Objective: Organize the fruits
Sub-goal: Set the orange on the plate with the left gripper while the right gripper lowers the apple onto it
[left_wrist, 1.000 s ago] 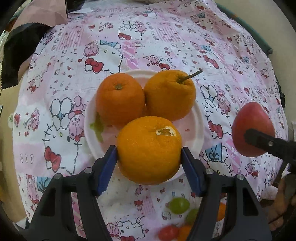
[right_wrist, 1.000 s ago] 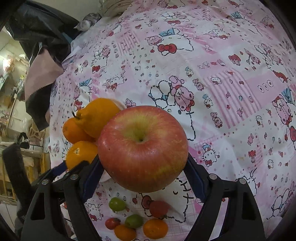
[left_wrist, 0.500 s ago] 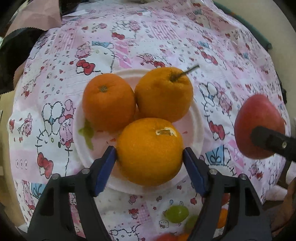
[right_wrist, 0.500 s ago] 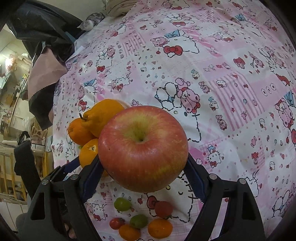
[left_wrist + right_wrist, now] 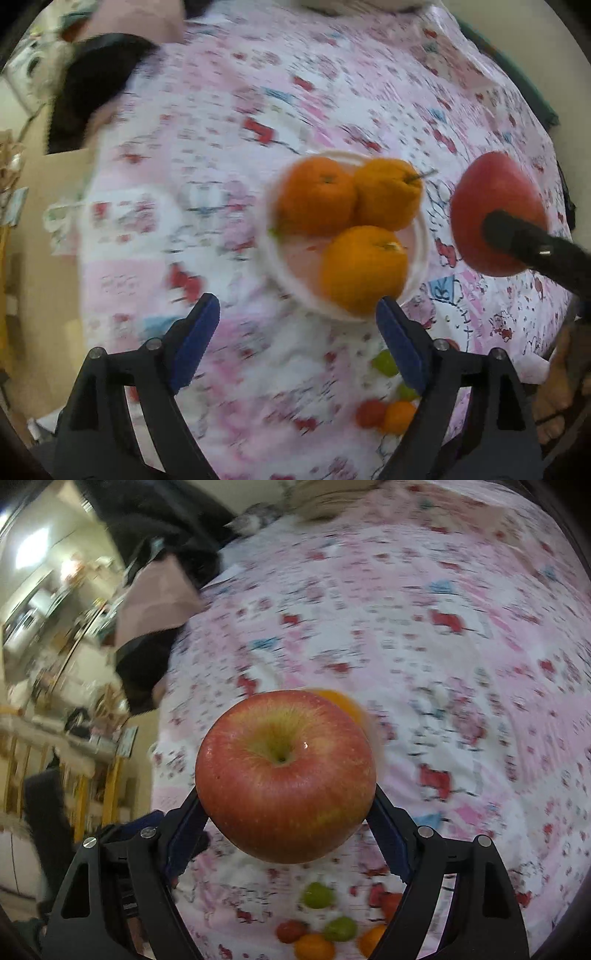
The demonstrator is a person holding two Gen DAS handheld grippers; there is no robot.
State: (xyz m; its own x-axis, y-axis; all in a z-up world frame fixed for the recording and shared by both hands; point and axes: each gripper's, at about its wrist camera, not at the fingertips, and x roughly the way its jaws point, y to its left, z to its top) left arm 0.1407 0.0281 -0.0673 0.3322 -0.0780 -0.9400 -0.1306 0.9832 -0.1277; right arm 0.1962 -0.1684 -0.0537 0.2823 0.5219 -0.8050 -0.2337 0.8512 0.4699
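Glossy round red apple [image 5: 285, 775] between blue-padded right gripper [image 5: 286, 827] fingers [image 5: 388, 834].

tablecloth [image 5: 229, 206]: print was smeared by motion blur
oranges [image 5: 343, 705]: mostly hidden behind apple [image 5: 286, 775]
small fruits [image 5: 317, 932]: blurred, kind unclear

The left claw [image 5: 295, 343] hangs above the bedspread with its two blue-padded fingers [image 5: 194, 341] spread wide apart and nothing between them. The right claw [image 5: 286, 834] is clamped on a red apple [image 5: 285, 775], one blue pad pressing each side of the fruit, which fills the gap and bulges out in front of the fingers. In the left wrist view one black finger of the right claw [image 5: 535, 251] crosses the apple from the right edge.
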